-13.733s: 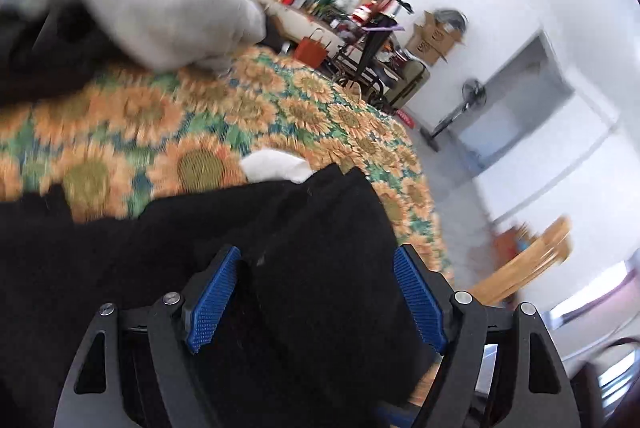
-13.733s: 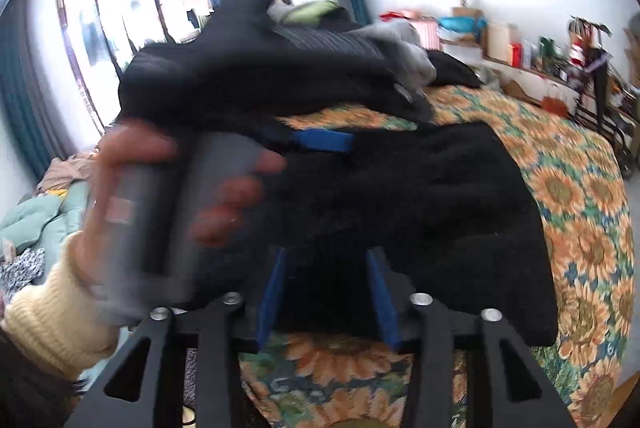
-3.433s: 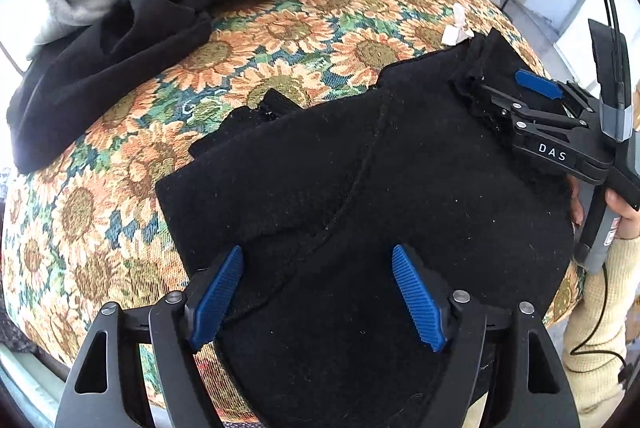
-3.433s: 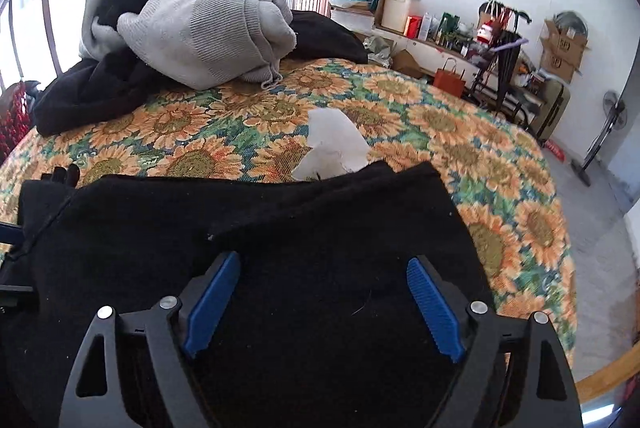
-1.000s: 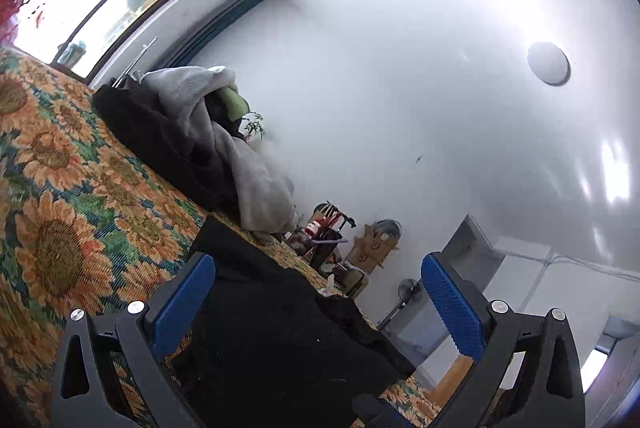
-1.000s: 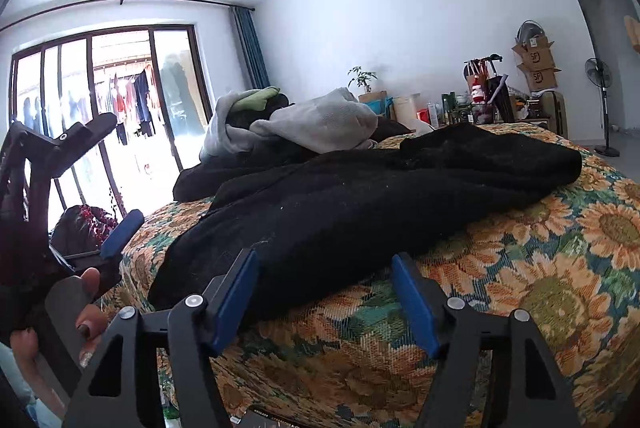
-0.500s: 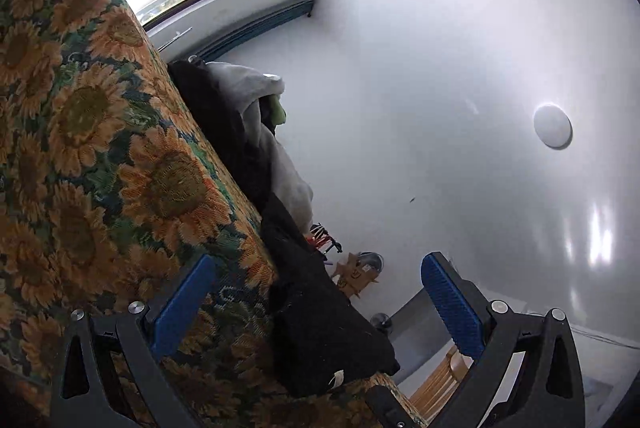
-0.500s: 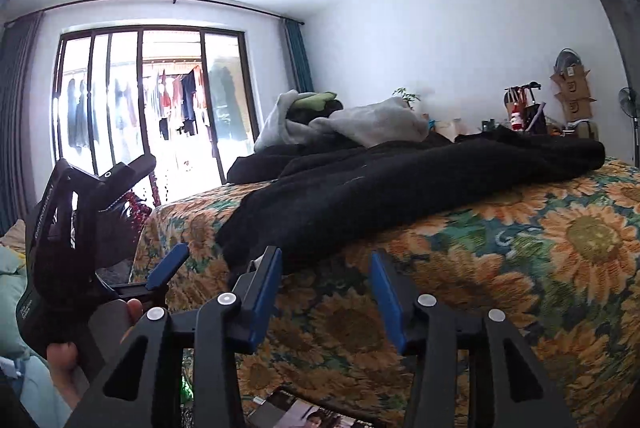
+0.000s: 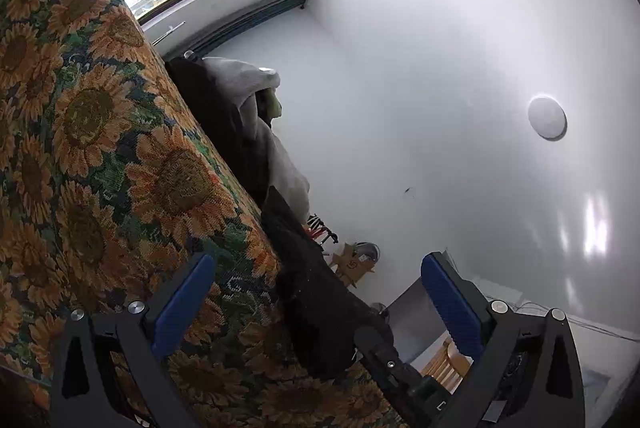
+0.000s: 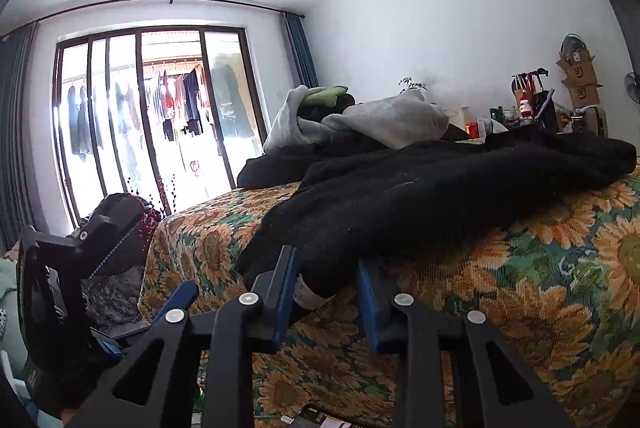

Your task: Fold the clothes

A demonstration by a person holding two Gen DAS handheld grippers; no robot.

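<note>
- Clothes lie on one bed with a sunflower cover (image 10: 520,292): one black garment (image 10: 440,187) reaching its near edge, one pile of grey and dark clothes (image 10: 360,123) behind it.
- Right claw (image 10: 326,284) is closing; the hanging black hem is between its pads, contact unclear.
- Left claw (image 9: 316,292) is wide open and empty, low beside the bed edge.

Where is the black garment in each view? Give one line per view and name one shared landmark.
Left wrist: black garment runs as a thin strip along the sunflower cover's edge, lower centre, between the open fingers of the left gripper.
Right wrist: it spreads across centre and right, its near corner hanging between the closing fingers of the right gripper.
Shared landmark: grey garment on the pile behind it, upper centre-left in the left view.
</note>
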